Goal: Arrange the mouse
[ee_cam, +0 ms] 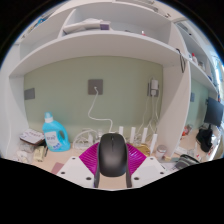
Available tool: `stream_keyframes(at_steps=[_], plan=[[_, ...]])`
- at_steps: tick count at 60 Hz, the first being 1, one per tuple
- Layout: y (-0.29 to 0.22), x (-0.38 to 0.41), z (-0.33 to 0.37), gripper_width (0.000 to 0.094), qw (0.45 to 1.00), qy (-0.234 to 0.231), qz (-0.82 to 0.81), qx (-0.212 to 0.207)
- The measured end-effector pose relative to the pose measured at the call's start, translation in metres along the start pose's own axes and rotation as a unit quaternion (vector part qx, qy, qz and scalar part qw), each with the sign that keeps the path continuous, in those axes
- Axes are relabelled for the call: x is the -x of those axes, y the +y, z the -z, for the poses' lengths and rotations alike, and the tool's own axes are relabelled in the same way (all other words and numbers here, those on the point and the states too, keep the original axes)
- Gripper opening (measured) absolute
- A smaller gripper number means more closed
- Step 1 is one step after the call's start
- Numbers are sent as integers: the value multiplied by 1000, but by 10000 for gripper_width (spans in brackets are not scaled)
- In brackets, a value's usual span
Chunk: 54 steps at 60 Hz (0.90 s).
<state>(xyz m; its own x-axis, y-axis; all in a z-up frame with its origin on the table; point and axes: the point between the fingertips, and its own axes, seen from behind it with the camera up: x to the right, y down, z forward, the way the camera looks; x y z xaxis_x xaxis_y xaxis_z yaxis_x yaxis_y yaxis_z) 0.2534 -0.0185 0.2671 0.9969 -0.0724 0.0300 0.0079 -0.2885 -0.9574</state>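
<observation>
A black computer mouse (112,154) sits between my gripper's (112,166) two fingers, held up in the air above the desk. The magenta pads (91,158) press against both of its sides. The mouse points forward, away from the camera, and covers the gap between the fingers. The desk surface right below it is hidden by the mouse and the fingers.
A pale green wall with a socket (95,87) and a hanging cable lies ahead, under white shelves (110,40). A blue detergent bottle (55,133) stands left on the desk among clutter. A white router with antennas (140,138) is to the right.
</observation>
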Motion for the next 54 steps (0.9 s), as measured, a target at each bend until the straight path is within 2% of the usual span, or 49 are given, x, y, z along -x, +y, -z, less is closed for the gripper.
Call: stream_keyframes(at_steps=[4, 10, 18, 24, 30, 36, 39, 44, 45, 47, 54], plan=[[-9, 45, -1, 359, 1000, -26, -1, -4], [16, 113, -17, 359, 998, -61, 4, 22], [107, 173, -59, 357, 992, -81, 4, 95], [181, 193, -89, 354, 984, -73, 10, 163], [231, 199, -105, 361, 977, -67, 16, 200], [250, 202, -112, 454, 975, -62, 14, 214], [249, 201, -112, 534, 975, -61, 13, 214], [240, 199, -107, 840, 977, -57, 36, 203], [238, 199, -105, 866, 977, -57, 41, 201], [232, 198, -99, 822, 977, -56, 48, 201], [213, 197, -76, 846, 978, -49, 50, 196]])
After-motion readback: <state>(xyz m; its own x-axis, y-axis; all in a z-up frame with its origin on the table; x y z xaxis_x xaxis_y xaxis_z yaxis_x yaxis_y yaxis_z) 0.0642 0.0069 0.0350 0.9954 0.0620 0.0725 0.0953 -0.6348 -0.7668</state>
